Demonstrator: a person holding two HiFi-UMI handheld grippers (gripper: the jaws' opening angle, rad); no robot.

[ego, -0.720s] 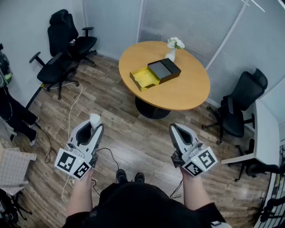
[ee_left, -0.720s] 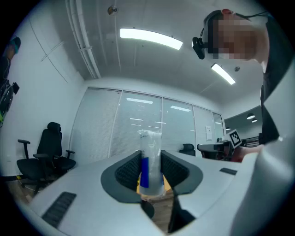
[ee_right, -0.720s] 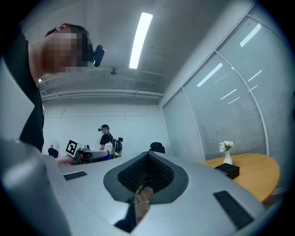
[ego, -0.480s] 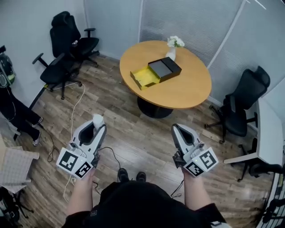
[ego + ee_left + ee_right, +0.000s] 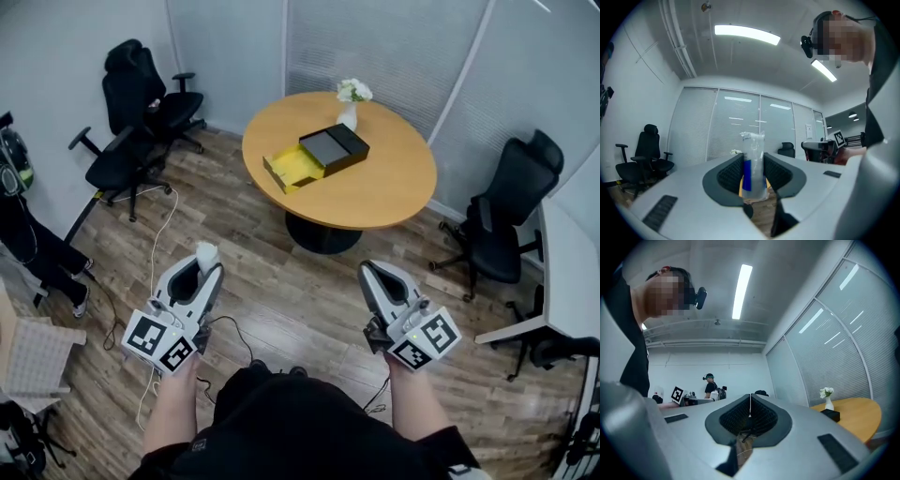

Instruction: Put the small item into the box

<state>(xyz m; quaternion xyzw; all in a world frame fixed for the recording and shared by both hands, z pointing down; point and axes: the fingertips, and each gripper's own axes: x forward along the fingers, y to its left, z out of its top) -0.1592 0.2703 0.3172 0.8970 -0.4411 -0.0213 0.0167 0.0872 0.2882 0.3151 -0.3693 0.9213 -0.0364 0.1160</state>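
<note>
My left gripper (image 5: pixel 202 265) is shut on a small clear packet with a blue stripe (image 5: pixel 753 164); its white top (image 5: pixel 204 253) sticks out past the jaw tips. The right gripper (image 5: pixel 372 277) is shut with nothing in it, its pads (image 5: pixel 750 416) meeting. Both are held low in front of the person, over the wooden floor. The box (image 5: pixel 319 156) lies on the round wooden table (image 5: pixel 384 192) ahead: a yellow open tray at the left and a black lid part at the right. It is well beyond both grippers.
A white vase of flowers (image 5: pixel 349 105) stands behind the box. Black office chairs stand at the left (image 5: pixel 141 112) and right (image 5: pixel 502 225). A white cable (image 5: pixel 155 234) runs over the floor by the left gripper. A white desk edge (image 5: pixel 558 281) is at right.
The view has shifted slightly: table and box sit a little lower and further left in the frame. Both grippers keep their places and states.
</note>
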